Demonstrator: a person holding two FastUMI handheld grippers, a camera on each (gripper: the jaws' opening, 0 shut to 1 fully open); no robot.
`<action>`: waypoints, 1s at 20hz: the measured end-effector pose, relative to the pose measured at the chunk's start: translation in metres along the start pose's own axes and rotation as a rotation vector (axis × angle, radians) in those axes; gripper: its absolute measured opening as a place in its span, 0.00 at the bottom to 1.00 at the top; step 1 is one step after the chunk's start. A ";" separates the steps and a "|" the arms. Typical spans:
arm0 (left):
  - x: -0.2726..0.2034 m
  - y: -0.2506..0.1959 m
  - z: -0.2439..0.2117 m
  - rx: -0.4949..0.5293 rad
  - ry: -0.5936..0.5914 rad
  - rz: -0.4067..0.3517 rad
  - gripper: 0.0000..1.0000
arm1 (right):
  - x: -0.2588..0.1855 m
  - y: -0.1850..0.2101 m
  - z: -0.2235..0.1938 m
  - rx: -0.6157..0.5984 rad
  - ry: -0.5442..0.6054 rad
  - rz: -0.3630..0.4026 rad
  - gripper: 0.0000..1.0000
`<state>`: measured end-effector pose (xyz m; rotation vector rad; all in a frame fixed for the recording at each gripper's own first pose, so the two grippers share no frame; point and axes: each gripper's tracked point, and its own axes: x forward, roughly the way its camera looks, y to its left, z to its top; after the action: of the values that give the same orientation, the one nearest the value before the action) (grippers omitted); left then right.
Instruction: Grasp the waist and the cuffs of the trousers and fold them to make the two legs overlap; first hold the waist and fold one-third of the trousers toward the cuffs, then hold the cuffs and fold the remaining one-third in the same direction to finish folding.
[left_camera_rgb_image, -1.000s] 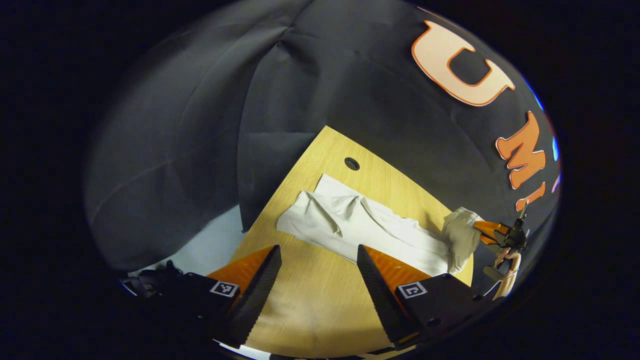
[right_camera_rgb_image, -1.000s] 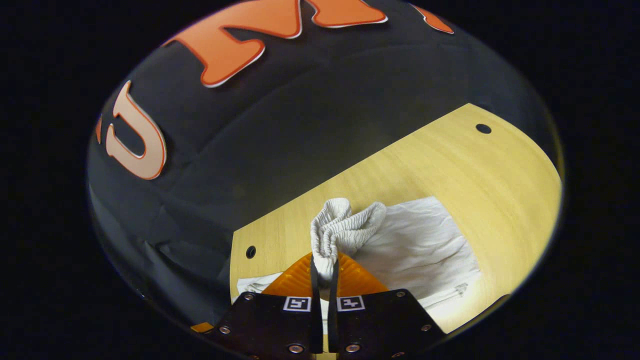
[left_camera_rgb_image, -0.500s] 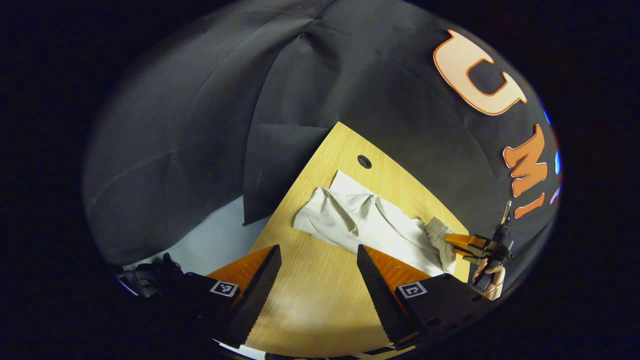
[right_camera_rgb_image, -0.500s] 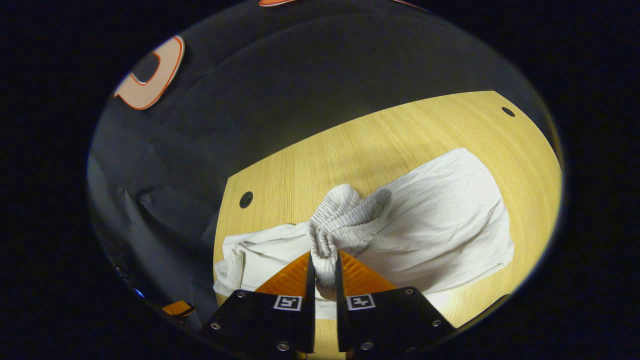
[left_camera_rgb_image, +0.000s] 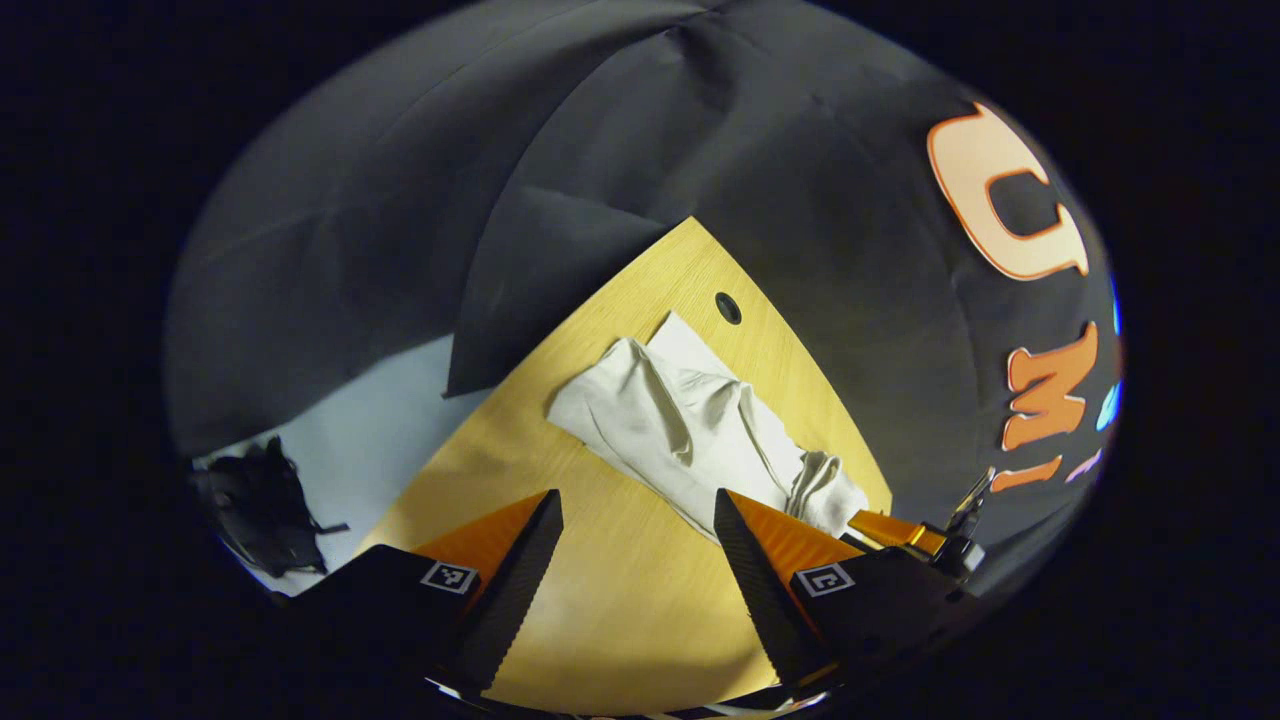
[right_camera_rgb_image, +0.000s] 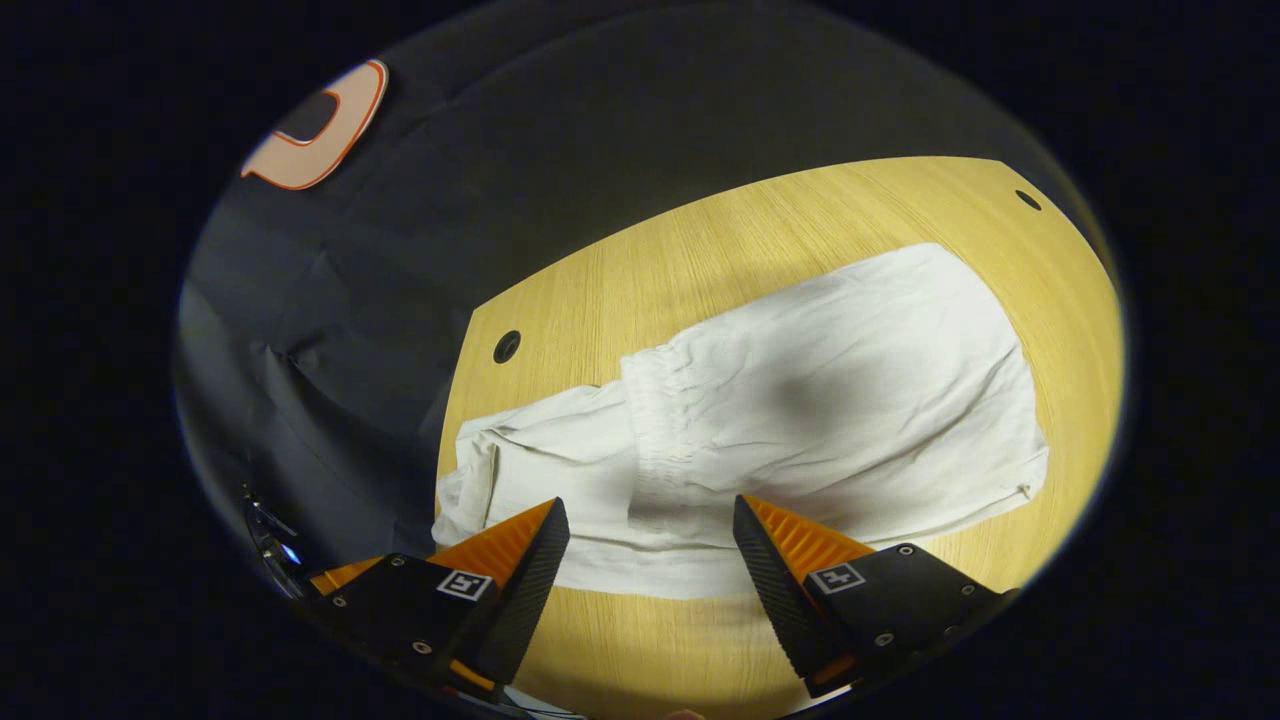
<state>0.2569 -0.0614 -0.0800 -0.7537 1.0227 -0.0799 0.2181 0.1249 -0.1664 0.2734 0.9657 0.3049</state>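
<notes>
One pair of white trousers (right_camera_rgb_image: 820, 400) lies on one wooden table (right_camera_rgb_image: 700, 250). Two round holes are visible in the tabletop: one (right_camera_rgb_image: 507, 346) near the trouser legs, one (right_camera_rgb_image: 1028, 199) at the far corner. Two grippers are visible, the left gripper (left_camera_rgb_image: 635, 540) and the right gripper (right_camera_rgb_image: 650, 550).

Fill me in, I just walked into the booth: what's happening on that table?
A person with two handheld grippers is folding white trousers on a wooden table. The waist lies folded over the legs. The right gripper hovers above it, jaws open and empty. The left gripper is open too, near the cuffs.
</notes>
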 end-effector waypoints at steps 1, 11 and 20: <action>-0.001 0.000 0.001 -0.023 0.005 -0.001 1.00 | -0.003 -0.003 0.000 0.014 0.001 0.009 0.99; 0.021 -0.002 0.006 -0.255 0.012 -0.034 1.00 | -0.027 -0.056 0.013 0.118 -0.005 0.012 0.99; 0.059 -0.026 0.030 -0.379 -0.022 -0.120 0.99 | -0.041 -0.093 0.034 0.202 -0.025 0.016 0.99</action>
<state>0.3198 -0.0879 -0.0993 -1.1594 0.9827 0.0201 0.2369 0.0204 -0.1511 0.4685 0.9716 0.2178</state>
